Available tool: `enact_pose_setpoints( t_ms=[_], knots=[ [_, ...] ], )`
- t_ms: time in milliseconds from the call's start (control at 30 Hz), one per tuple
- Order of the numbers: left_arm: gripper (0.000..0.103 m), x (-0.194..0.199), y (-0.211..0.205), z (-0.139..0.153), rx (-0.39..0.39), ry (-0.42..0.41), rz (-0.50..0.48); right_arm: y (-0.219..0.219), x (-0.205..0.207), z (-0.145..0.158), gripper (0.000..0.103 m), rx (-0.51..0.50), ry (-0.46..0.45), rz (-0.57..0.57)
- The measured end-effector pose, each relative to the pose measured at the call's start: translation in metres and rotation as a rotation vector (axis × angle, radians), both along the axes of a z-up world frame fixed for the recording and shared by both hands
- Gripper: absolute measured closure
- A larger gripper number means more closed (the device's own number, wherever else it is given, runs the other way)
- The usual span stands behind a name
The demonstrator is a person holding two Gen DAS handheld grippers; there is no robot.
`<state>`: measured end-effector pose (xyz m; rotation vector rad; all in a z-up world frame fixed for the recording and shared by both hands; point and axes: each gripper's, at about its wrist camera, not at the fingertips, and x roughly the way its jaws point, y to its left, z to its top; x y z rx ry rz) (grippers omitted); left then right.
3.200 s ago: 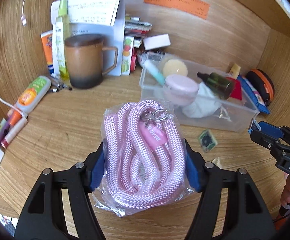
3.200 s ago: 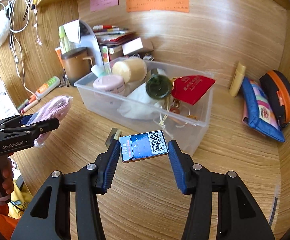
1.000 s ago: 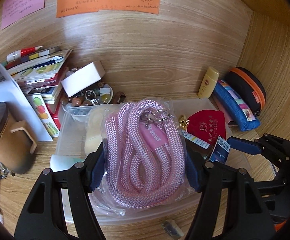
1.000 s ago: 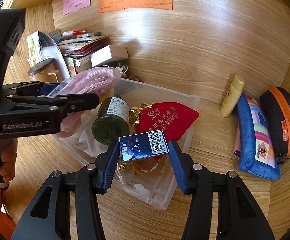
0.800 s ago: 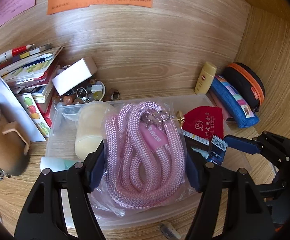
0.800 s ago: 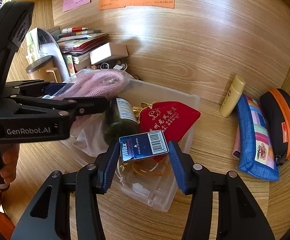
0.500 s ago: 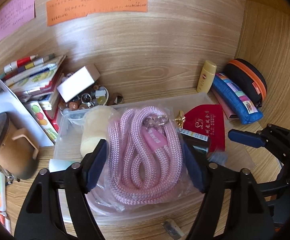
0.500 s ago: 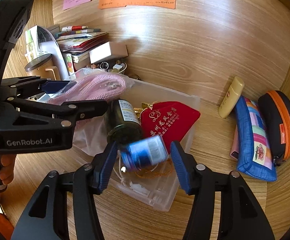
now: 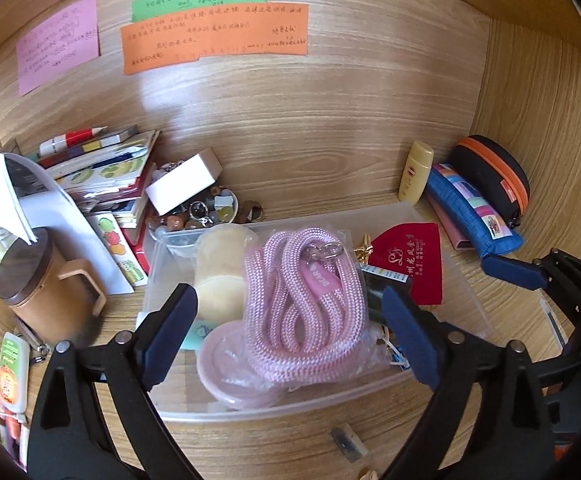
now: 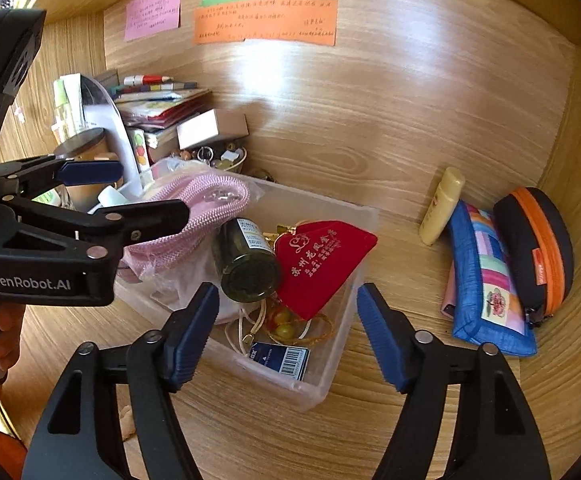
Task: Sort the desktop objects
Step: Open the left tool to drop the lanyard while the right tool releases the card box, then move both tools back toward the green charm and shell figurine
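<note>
Left tongs spread wide, jaws just been opening; bagged pink rope between pads, untouched, lying in clear bin at desk's rear

Right tongs apart, just been opening, empty; blue card dropped in bin's near corner

Bin contents under rope partly hidden

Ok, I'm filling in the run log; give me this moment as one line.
left gripper: jaws just opened, pink rope released in bin | right gripper: jaws just opened, blue card dropped in bin
</note>
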<state>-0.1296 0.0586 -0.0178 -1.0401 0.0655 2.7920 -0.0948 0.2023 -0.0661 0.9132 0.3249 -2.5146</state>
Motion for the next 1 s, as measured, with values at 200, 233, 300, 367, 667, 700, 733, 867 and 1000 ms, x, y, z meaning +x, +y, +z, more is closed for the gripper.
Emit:
enact_pose_setpoints(
  t_ms=[200, 233, 300, 367, 667, 700, 733, 867, 1000],
  knots=[
    [0.007, 0.011, -0.010, 0.003, 0.020, -0.015, 0.017, 0.002, 0.012, 0.009, 0.030, -0.014, 0.012, -0.008],
    [0.006, 0.013, -0.012, 0.003, 0.022, -0.016, 0.022, 0.003, 0.014, 0.009, 0.030, -0.015, 0.013, -0.010],
    [0.006, 0.017, -0.016, 0.003, 0.021, -0.019, 0.037, 0.003, 0.020, 0.010, 0.026, -0.017, 0.013, -0.010],
    [0.006, 0.022, -0.023, 0.001, 0.024, -0.027, 0.057, 0.003, 0.026, 0.010, 0.025, -0.019, 0.013, -0.007],
    [0.006, 0.049, -0.054, -0.006, 0.062, -0.049, 0.126, -0.011, 0.054, 0.000, 0.024, -0.022, -0.027, 0.050],
    [0.006, 0.052, -0.056, -0.008, 0.061, -0.051, 0.131, -0.013, 0.057, -0.002, 0.024, -0.021, -0.033, 0.056],
    [0.006, 0.055, -0.060, -0.010, 0.062, -0.056, 0.137, -0.016, 0.059, -0.004, 0.024, -0.018, -0.040, 0.061],
    [0.005, 0.065, -0.068, -0.018, 0.063, -0.073, 0.147, -0.024, 0.065, -0.017, 0.024, -0.011, -0.077, 0.065],
    [0.006, 0.071, -0.073, -0.030, 0.064, -0.104, 0.145, -0.029, 0.072, -0.031, 0.024, -0.016, -0.119, 0.062]
  ],
)
